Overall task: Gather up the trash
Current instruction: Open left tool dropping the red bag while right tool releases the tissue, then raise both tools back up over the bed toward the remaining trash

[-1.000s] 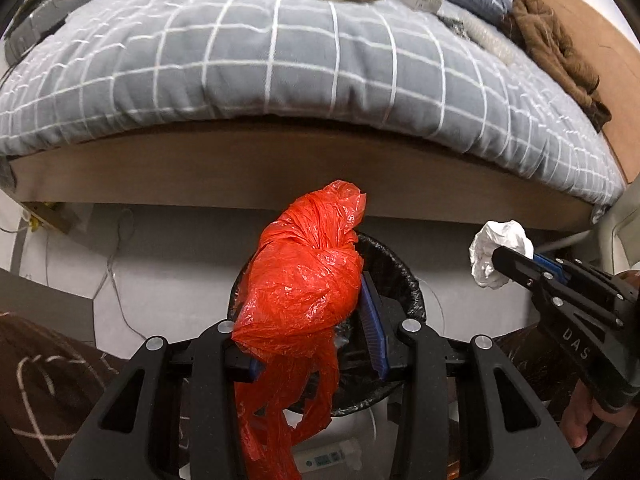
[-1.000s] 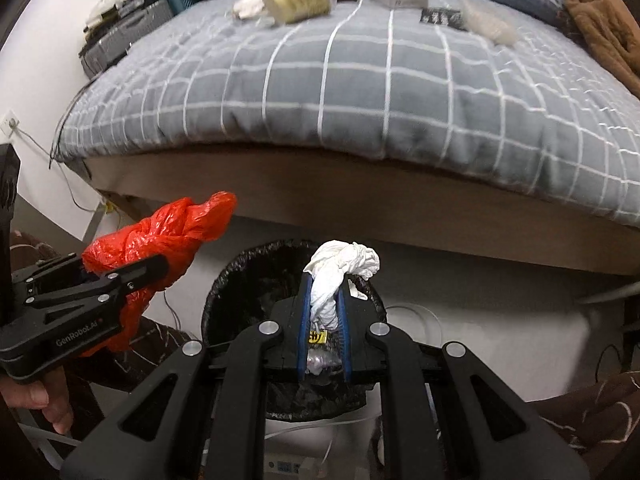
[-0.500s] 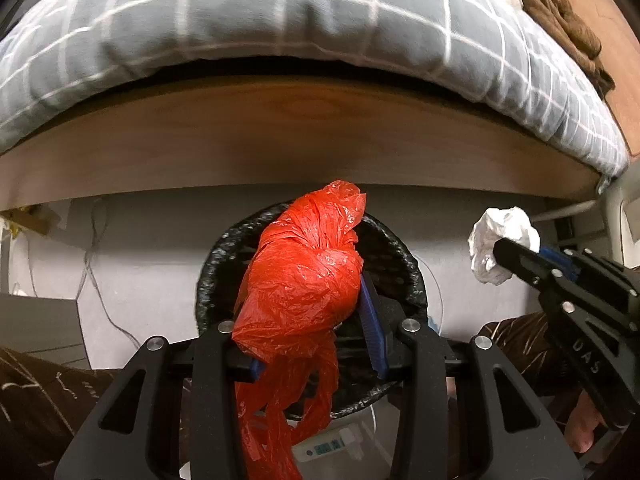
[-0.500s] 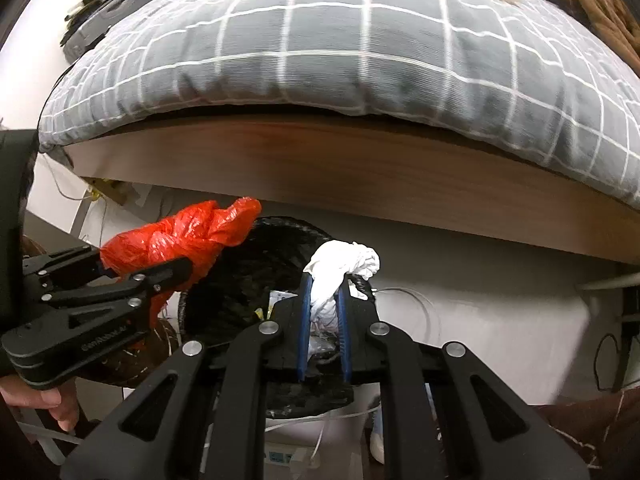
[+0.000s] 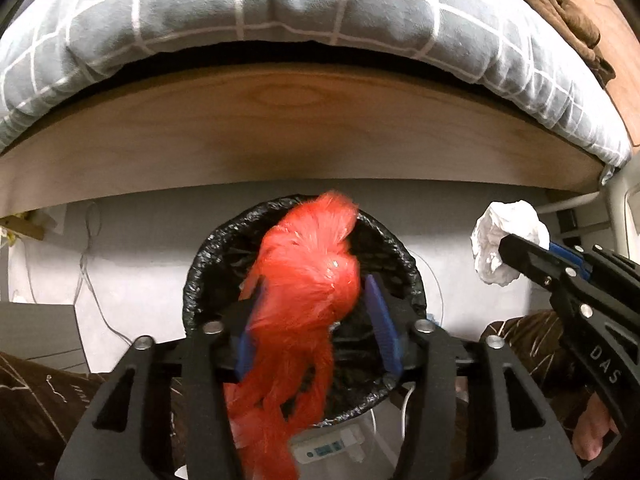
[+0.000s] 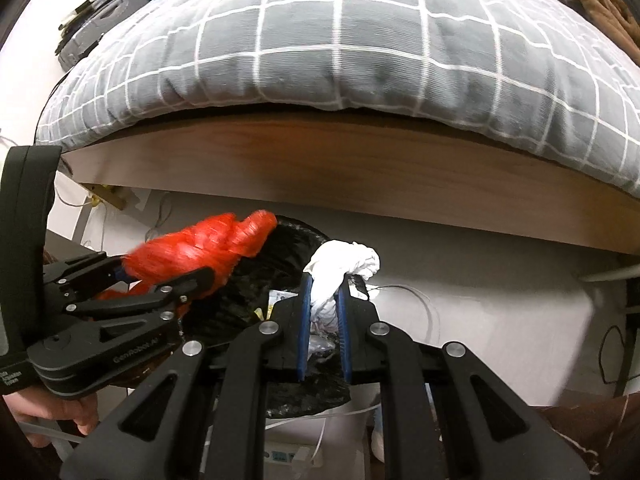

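A crumpled red plastic bag [image 5: 308, 280] hangs blurred between the blue pads of my left gripper [image 5: 312, 300], directly over the black-lined trash bin [image 5: 200, 280]. The left jaws are opening, and a gap shows between the bag and the right pad [image 5: 380, 320]. In the right wrist view the left gripper [image 6: 160, 276] and red bag [image 6: 200, 248] are at the left, over the bin rim [image 6: 304, 232]. My right gripper [image 6: 324, 280] is shut on a white crumpled tissue [image 6: 344, 260] just right of the bin's middle. The left wrist view shows this tissue [image 5: 504, 228] at the right.
A bed with a grey checked duvet [image 5: 280, 12] and wooden frame [image 5: 280, 132] overhangs the bin closely. Cables [image 5: 88, 264] trail on the floor at the left. A white device [image 5: 324, 450] lies below the bin. A brown garment [image 5: 560, 8] lies on the bed.
Both grippers have sunk toward the bin. The left jaws have widened, and the red bag has gone blurred and slipped lower between them. The right gripper still clamps the tissue.
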Action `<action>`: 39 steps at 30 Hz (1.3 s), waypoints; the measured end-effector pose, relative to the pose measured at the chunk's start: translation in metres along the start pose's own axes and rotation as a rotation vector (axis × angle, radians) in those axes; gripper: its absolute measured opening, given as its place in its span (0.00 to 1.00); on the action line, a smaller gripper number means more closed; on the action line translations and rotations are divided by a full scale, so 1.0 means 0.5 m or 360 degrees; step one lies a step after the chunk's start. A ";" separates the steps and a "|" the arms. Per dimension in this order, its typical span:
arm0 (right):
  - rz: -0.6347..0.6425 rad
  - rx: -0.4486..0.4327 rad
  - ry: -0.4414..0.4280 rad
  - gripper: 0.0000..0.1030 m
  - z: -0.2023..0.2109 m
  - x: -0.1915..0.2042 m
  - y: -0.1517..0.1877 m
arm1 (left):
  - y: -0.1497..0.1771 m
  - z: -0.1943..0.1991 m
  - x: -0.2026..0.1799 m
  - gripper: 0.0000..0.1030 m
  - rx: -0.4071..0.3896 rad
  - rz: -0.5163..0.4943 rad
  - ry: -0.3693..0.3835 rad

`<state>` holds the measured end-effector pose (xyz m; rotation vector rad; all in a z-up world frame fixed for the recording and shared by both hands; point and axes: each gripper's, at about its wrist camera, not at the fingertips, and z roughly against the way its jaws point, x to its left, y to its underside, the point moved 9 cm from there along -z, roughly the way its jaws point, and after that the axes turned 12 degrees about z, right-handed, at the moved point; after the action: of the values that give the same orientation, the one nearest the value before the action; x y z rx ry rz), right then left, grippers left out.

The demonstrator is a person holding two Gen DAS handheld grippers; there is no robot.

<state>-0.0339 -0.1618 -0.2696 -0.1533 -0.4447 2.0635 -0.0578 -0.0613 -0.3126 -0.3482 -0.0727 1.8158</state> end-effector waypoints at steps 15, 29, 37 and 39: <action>0.0085 0.0038 -0.0086 0.11 -0.017 0.074 -0.018 | -0.028 0.060 0.101 0.92 -0.0168 0.0127 -0.0081; 0.0201 0.0073 -0.0118 0.14 -0.040 0.177 -0.043 | -0.020 0.108 0.241 0.94 -0.0251 0.0292 -0.0158; 0.0224 0.0064 -0.0073 0.44 -0.038 0.177 -0.044 | -0.027 0.124 0.245 0.94 -0.0271 0.0306 -0.0143; 0.0214 0.0040 -0.0049 0.50 -0.031 0.171 -0.049 | -0.028 0.129 0.237 0.94 -0.0283 0.0299 -0.0133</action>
<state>-0.0533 -0.0739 -0.2688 -0.1403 -0.4374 2.2053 -0.0894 0.0641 -0.2714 -0.4161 -0.2688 2.0155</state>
